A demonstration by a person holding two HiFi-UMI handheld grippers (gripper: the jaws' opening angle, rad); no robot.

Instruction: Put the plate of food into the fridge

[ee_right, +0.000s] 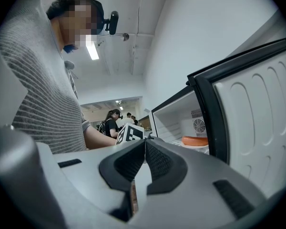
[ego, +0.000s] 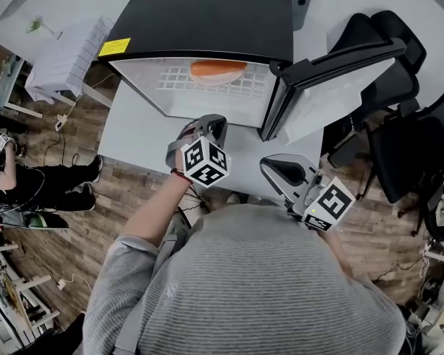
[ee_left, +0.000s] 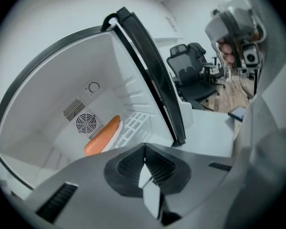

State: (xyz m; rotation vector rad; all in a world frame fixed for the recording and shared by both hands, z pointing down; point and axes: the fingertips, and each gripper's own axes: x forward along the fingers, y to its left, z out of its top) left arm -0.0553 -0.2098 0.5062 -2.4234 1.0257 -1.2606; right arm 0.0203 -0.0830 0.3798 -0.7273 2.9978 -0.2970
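A small white-walled fridge with a flat black top (ego: 207,13) stands on a pale grey table (ego: 133,135), seen steeply from above; the fridge's door (ego: 333,80) is swung wide open to the fridge's right, its pale moulded inner face showing. Inside the fridge, a long orange piece of food on what looks like a pale plate (ego: 217,70) rests on a white wire shelf (ego: 244,87); the plate's edge is hard to make out under the food. Seen from the left gripper, a round fan grille (ee_left: 86,124) sits in the fridge's back wall, behind the food.

Both grey two-jaw grippers are outside the fridge, in front of its opening; the left gripper (ego: 202,128) is close to the fridge's front edge, its ribbed jaws pressed together with nothing between them; the right gripper (ego: 285,170) is below the open door's lower corner, its jaws likewise closed and empty.

The person's grey striped top (ego: 259,287) fills the bottom of the head view. Black office chairs (ego: 407,117) stand beyond the fridge's open door; a few people (ee_right: 109,120) are visible far off in the room.
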